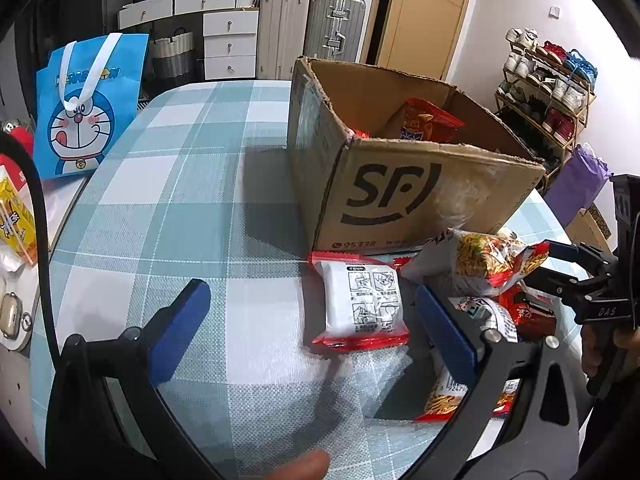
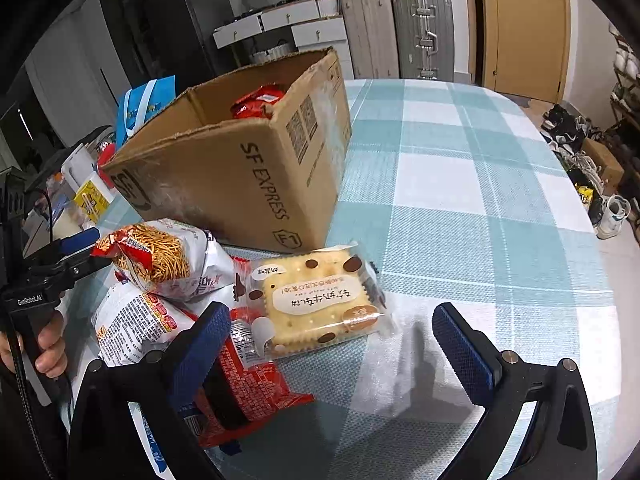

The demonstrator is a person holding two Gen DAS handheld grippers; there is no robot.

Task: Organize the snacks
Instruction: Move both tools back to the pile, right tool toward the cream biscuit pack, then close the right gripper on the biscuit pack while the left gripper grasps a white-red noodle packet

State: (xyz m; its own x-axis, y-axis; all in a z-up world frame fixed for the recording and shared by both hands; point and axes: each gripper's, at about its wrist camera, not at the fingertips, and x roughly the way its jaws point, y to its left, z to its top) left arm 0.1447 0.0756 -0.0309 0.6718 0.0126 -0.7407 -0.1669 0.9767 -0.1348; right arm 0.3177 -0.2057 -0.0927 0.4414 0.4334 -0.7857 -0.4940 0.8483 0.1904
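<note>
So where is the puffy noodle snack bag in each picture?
Left wrist view: the noodle snack bag sits right of centre, just below the SF cardboard box.
Right wrist view: it lies at left, beside the box's near corner.
Shared landmark: the cardboard box, just behind the bag in both.

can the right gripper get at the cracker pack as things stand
Probably yes: the right gripper is open, and the cracker pack lies on top just ahead with nothing over it.

box contents (image 1: 430,122): mostly hidden | bottom snack packets (image 2: 256,392): under tool
</note>
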